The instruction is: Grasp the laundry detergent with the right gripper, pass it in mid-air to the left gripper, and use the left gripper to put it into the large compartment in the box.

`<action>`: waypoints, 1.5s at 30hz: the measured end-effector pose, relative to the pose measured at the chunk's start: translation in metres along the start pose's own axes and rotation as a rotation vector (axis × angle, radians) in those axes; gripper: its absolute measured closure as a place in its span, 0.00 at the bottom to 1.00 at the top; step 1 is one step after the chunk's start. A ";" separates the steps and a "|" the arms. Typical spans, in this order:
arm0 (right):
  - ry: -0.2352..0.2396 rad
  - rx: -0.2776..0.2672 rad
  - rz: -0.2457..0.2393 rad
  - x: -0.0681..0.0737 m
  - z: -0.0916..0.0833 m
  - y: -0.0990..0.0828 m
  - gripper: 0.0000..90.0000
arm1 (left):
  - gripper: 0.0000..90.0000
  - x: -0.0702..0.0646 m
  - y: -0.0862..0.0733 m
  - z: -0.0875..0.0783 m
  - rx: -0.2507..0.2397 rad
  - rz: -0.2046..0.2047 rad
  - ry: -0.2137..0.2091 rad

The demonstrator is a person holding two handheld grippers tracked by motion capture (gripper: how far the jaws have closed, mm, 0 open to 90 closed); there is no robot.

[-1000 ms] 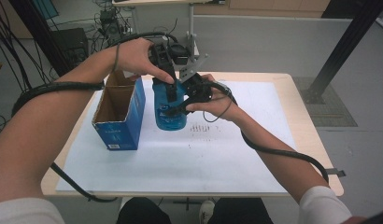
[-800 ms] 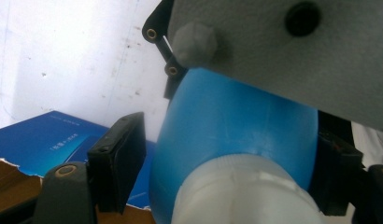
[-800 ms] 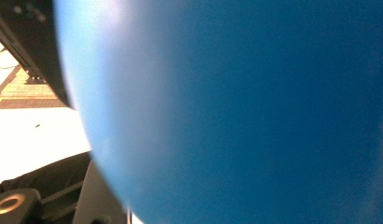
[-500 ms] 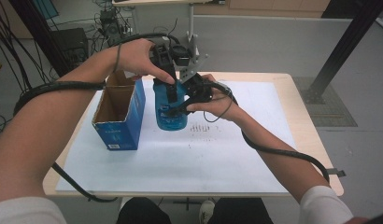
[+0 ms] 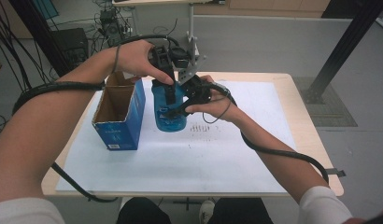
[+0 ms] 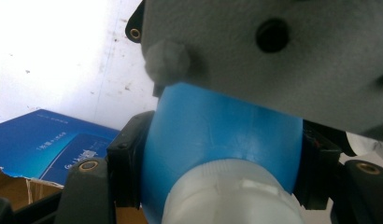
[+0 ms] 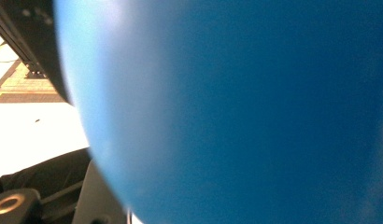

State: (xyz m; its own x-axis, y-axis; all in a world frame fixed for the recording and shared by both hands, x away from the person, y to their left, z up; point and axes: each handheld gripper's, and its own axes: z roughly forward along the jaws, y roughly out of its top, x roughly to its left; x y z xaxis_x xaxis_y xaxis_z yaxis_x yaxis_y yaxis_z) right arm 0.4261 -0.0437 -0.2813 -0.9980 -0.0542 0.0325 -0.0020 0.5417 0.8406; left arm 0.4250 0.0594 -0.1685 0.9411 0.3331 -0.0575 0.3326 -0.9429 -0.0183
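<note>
A blue bottle [image 5: 169, 119] with a white cap [image 6: 231, 196] stands upright on the white sheet, just right of an open blue carton [image 5: 118, 112]. My left gripper [image 5: 168, 95] comes down from above. Its jaws have just been closing, and their pads now press on both sides of the bottle's shoulder [image 6: 217, 126]. My right gripper [image 5: 174, 111] reaches in from the right, shut on the bottle's body, whose blue wall [image 7: 236, 112] looms close in the right gripper view. The grey plate [image 6: 273, 56] of the right gripper hangs over the bottle in the left gripper view.
The carton [image 6: 49, 144] stands open-topped at the sheet's left. A white sheet [image 5: 203, 154] covers most of the wooden table [image 5: 315, 140]. Cables trail off both grippers toward the near edge. Beyond the table are a black post, cables and floor.
The left gripper's jaws have closed in on the upper part of the bottle. Both hands, the bottle and the carton stay where they were.
</note>
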 end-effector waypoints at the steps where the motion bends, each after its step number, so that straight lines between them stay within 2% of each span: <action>1: 0.002 -0.003 0.000 0.000 0.000 0.000 0.48 | 0.38 0.000 0.000 0.000 -0.003 0.000 0.000; 39: 0.013 -0.013 0.000 -0.001 -0.002 -0.001 0.48 | 0.39 -0.001 0.000 -0.002 -0.022 0.002 -0.002; 45: 0.016 -0.018 -0.008 -0.002 -0.001 -0.001 0.47 | 0.39 0.000 0.000 -0.001 -0.009 0.001 -0.006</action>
State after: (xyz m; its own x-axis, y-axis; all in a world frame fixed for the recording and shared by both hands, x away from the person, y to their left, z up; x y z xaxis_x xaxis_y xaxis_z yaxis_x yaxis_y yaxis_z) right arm 0.4283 -0.0449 -0.2821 -0.9968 -0.0720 0.0345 -0.0086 0.5264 0.8502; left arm 0.4250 0.0589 -0.1674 0.9411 0.3321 -0.0633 0.3322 -0.9432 -0.0093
